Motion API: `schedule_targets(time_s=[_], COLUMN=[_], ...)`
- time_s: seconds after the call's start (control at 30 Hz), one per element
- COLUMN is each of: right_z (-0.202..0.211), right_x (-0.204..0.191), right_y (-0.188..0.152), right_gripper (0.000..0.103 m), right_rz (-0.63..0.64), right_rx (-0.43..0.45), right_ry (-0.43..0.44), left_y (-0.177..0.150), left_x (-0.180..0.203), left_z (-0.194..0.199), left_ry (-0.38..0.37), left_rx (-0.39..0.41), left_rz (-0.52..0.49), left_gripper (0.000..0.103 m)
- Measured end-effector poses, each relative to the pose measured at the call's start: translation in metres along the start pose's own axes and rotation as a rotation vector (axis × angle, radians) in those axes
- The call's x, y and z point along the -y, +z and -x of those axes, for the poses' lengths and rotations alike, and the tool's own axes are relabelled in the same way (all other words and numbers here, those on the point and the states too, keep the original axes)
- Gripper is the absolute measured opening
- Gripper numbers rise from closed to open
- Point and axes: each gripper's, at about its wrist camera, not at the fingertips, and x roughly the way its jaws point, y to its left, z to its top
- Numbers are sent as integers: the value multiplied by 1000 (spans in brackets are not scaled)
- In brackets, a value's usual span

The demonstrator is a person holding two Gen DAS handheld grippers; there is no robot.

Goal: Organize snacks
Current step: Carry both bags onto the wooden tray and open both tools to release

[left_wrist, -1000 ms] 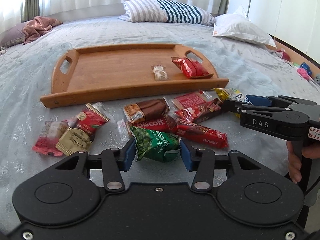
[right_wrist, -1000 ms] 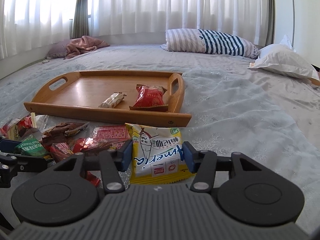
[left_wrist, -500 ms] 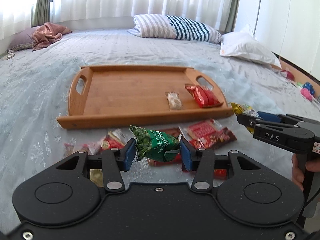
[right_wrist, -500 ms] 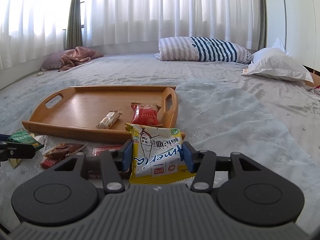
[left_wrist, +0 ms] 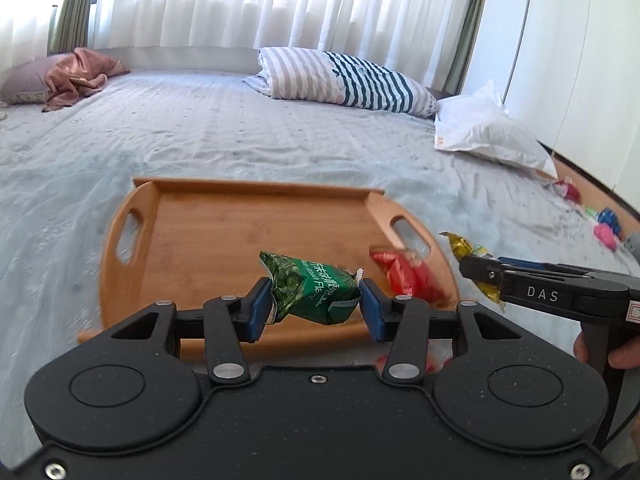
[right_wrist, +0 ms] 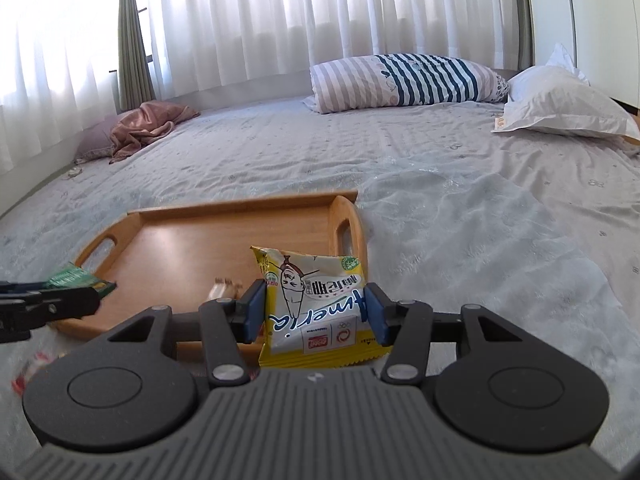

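Big bed with a pale grey quilt, sheer white curtains behind, 2 pillows at the far end. The wooden tray sits on it, holding a red packet. Compared to 1 second ago, both grippers are raised and the loose snack pile has nearly dropped from view. Left gripper clamps the green packet over the tray; right gripper pinches the yellow packet by its right handle.
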Motion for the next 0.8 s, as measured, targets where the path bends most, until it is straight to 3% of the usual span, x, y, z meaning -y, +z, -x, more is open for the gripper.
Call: schedule_targets(time_s=[0.2,0.4,0.8], right_z=[-34,-84,-163], right_x=[-4,-3,-4], right_y=[37,64,66], right_gripper=[55,55,55], right_rz=[-15,-55,-114], right_rx=[-26,-105,-199], right_ry=[36,65,71], left_y=[31,50,45], left_x=[-2,-6,-2], left_z=[-48,-97,-164], left_ry=[-20,-48,-38], left_rx=[-17,3,-54], left_rz=[44,109,116], left_gripper=[45,45,45])
